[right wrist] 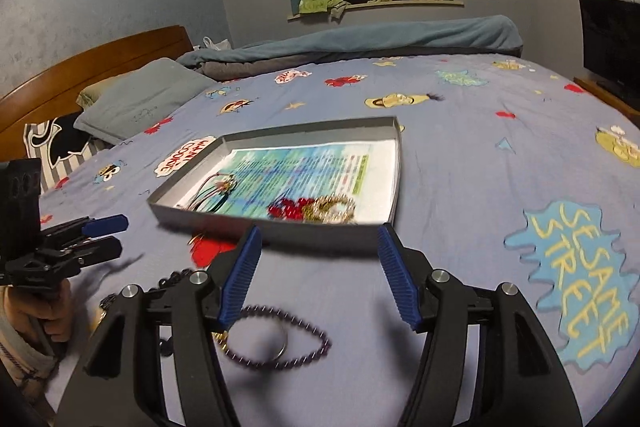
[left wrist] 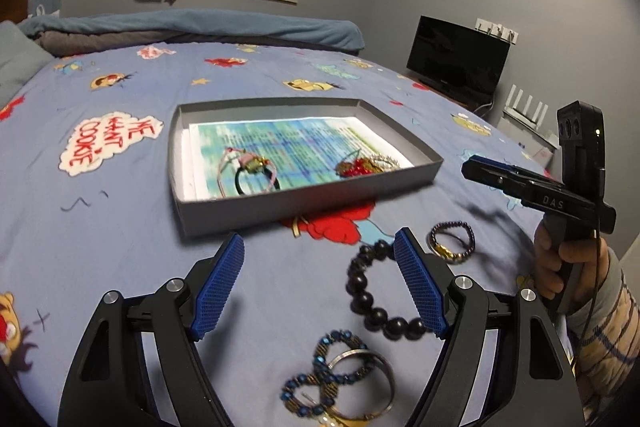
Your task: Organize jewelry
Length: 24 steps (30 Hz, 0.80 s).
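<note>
Blue-beaded bangles [left wrist: 340, 375] nearest, on bed [left wrist: 120, 247] between spread jaws of left hand-held gripper [left wrist: 320, 287], nothing pinched. Black bead bracelet [left wrist: 376, 291] just beyond, against right pad. Purple bead bracelet [right wrist: 276, 339] under right hand-held gripper [right wrist: 316, 275], also spread, empty. Grey tray [left wrist: 280, 205] farther off, holding hair ties [left wrist: 250, 173], red-gold pieces [left wrist: 364, 165]. Risk: overlapped bangles snag together; soft bedding yields, pads catch sheet.

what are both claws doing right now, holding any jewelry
Left claw: open, holding nothing; black bead bracelet lies on the bedsheet below.
Right claw: open, holding nothing; purple bead bracelet lies on the bedsheet below.
</note>
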Available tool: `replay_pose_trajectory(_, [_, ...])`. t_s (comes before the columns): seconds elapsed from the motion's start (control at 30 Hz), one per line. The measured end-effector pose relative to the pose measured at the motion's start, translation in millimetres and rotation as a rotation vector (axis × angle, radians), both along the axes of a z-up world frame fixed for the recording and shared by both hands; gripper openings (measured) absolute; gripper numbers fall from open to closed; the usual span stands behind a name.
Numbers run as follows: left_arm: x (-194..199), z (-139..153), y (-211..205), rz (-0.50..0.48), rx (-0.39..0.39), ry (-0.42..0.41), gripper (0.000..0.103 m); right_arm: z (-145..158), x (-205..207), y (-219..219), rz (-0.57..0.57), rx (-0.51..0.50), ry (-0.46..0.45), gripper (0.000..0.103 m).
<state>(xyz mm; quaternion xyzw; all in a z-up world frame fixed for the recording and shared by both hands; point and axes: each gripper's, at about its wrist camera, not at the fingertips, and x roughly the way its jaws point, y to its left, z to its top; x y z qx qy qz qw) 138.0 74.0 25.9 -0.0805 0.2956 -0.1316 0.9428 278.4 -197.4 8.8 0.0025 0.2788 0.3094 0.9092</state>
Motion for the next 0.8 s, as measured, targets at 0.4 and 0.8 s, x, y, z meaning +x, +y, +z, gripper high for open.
replay_pose_trajectory(0.4, [10,-30,-42,-0.092,0.084,0.107,0.078,-35,-26,12,0.077,-0.091,0.098,0.078])
replay_pose_trajectory(0.8, [27,-47,-37,-0.064,0.061,0.199,0.059,-42,-22,18,0.115,-0.089,0.151,0.080])
